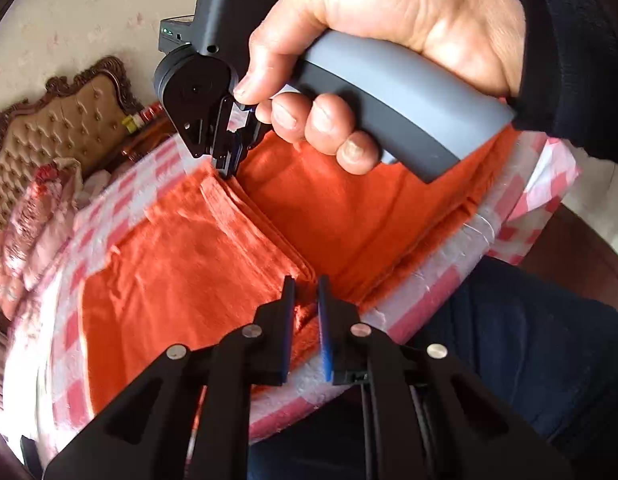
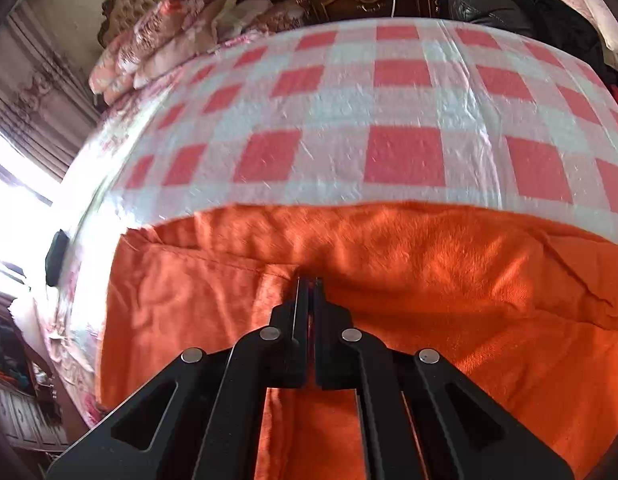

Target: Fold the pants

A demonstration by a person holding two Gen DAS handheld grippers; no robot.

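While pants [image 2: 389,280] lie flat, both hand-held grippers pinch fabric.

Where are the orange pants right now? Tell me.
The orange pants lie on the red-and-white checked cloth, at its near edge in both views, pinched by the left tongs and the right tongs.

I read both views as brightly daylit. In the right wrist view a window [image 2: 13,200] at left is blown out to white glare. Fisheye distortion bends the checked cover [image 2: 389,100] and darkens the corners. Motion blur softens the bedding [image 1: 33,220] in the left view.
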